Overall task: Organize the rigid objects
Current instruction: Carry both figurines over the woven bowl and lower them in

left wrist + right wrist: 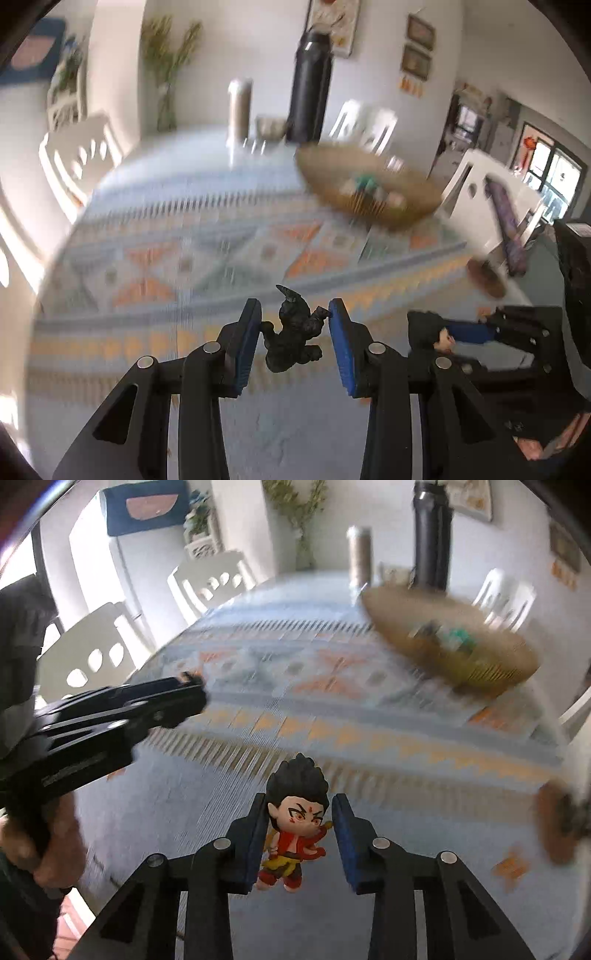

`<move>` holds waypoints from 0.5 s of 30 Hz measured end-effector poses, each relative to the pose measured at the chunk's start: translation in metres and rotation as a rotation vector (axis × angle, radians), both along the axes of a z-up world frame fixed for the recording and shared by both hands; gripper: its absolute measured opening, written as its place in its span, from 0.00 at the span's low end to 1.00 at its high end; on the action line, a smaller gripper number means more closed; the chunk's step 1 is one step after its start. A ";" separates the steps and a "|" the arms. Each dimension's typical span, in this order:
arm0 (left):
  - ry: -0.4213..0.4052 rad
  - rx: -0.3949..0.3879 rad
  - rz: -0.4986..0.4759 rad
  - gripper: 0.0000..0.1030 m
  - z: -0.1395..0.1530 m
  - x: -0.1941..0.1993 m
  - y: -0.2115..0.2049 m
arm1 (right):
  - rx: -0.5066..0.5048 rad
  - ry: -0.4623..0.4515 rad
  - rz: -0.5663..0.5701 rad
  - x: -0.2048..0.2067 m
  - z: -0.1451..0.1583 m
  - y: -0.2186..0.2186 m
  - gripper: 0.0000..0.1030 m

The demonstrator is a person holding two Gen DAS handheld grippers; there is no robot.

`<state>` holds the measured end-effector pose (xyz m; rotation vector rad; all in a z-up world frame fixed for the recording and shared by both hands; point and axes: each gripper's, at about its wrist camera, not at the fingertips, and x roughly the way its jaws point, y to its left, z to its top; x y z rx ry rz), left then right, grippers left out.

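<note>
My left gripper (295, 311) is shut on a small dark creature figurine (291, 339); its blue pads press the figurine's outstretched arms, and it hangs above the patterned tablecloth (207, 258). My right gripper (300, 803) is shut on a cartoon figure (295, 812) with spiky black hair and red clothes, its head between the pads. In the left wrist view, the right gripper (491, 328) shows at the right with that figure's head (439, 336). In the right wrist view, the left gripper (184, 690) reaches in from the left. A woven basket (354, 206) (476, 672) with small items stands further back.
A tall black bottle (310, 92) (432, 535) and a beige tumbler (240, 107) (359, 550) stand at the table's far end. White chairs (207, 583) surround the table. A small brown round object (485, 277) (554, 823) lies near the right edge.
</note>
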<state>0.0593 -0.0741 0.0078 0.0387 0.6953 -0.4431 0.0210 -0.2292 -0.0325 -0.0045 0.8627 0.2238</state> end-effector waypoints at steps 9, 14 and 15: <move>-0.159 -0.051 -0.080 0.34 0.113 0.061 -0.063 | -0.025 -0.285 -0.278 0.039 0.130 -0.072 0.33; -0.141 -0.062 -0.070 0.34 0.110 0.112 -0.098 | 0.090 -0.302 -0.413 0.072 0.148 -0.125 0.33; -0.131 -0.060 -0.062 0.34 0.106 0.121 -0.103 | 0.096 -0.293 -0.422 0.079 0.146 -0.130 0.33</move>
